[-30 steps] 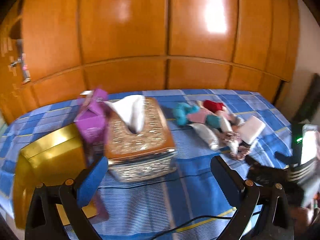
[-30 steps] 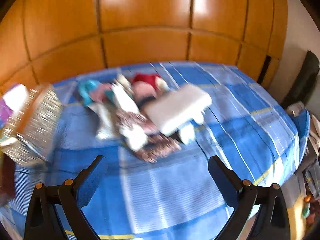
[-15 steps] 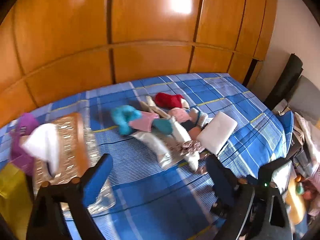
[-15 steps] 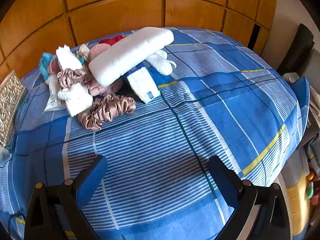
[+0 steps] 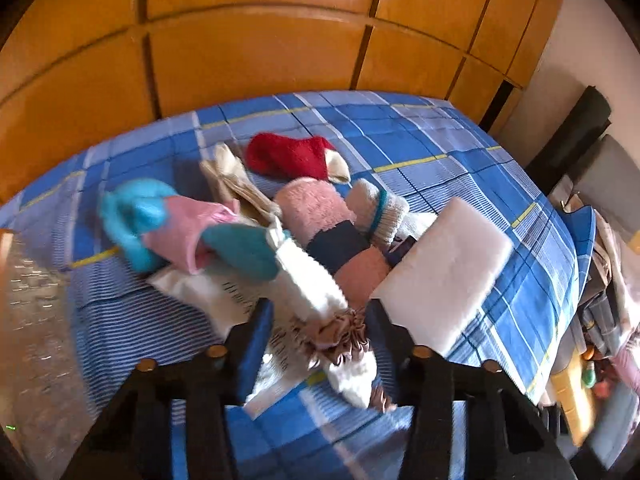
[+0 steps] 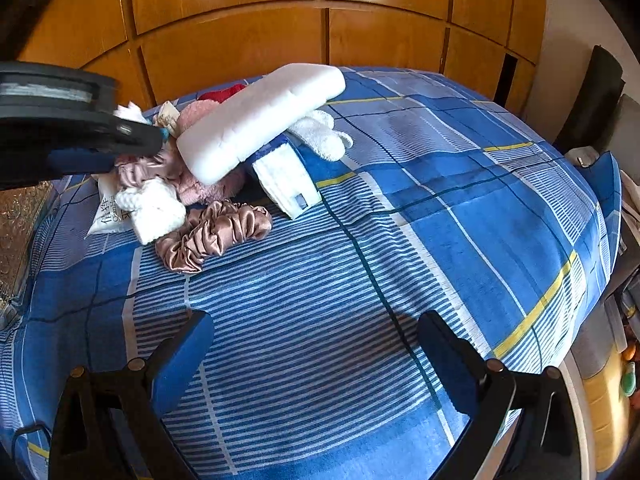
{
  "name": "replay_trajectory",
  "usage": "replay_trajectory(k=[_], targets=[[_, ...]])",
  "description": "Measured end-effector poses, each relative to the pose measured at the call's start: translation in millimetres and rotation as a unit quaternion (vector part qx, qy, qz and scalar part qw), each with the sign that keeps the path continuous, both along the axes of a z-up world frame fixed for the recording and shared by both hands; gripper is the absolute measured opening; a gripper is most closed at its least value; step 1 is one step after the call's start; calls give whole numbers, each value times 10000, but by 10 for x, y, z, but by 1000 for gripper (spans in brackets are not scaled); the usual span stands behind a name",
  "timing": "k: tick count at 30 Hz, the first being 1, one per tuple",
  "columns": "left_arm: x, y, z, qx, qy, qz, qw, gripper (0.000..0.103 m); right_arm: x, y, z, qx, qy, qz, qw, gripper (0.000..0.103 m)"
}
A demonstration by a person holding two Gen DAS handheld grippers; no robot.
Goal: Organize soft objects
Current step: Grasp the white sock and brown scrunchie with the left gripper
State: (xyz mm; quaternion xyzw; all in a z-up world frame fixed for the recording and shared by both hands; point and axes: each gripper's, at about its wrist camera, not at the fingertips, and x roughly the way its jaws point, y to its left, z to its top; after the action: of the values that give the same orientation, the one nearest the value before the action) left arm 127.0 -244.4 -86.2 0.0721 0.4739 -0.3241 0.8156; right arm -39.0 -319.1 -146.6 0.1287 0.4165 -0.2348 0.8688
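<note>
A heap of soft things lies on the blue checked bedspread (image 6: 460, 208): a white foam block (image 5: 440, 276) (image 6: 260, 120), a red sock (image 5: 292, 156), a pink fluffy sock (image 5: 316, 212), teal and pink pieces (image 5: 168, 220), a white knitted piece (image 5: 312, 284) (image 6: 154, 210) and a satin scrunchie (image 5: 340, 338) (image 6: 214, 236). My left gripper (image 5: 320, 332) is open, its fingers either side of the white knitted piece and scrunchie; it also shows in the right wrist view (image 6: 80, 140). My right gripper (image 6: 316, 348) is open and empty above bare bedspread, in front of the heap.
A folded white and blue cloth (image 6: 286, 182) and a white towel (image 6: 320, 138) lie by the foam block. A silver patterned tissue box (image 5: 28, 320) stands left. Wooden wardrobe panels (image 5: 260, 48) run behind the bed. Clutter sits off the bed's right edge (image 5: 592, 360).
My left gripper has swung right from the tissue box and down onto the heap, its fingers now around the white knitted piece. My right gripper has moved closer to the bedspread.
</note>
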Motion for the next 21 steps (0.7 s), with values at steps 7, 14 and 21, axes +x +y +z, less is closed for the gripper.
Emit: replay_trajectory(k=[7, 14, 21], targets=[[-105, 144, 63, -433, -10, -182, 9989, 23, -54, 63, -25, -175, -219, -18, 9996, 103], [-361, 499, 157, -506, -114, -274, 9983, 15, -45, 87, -4, -216, -210, 75, 9995, 103], [-565, 742, -8, -313, -8, -300, 9991, 17, -6, -93, 138, 308, -110, 264, 9991, 92]])
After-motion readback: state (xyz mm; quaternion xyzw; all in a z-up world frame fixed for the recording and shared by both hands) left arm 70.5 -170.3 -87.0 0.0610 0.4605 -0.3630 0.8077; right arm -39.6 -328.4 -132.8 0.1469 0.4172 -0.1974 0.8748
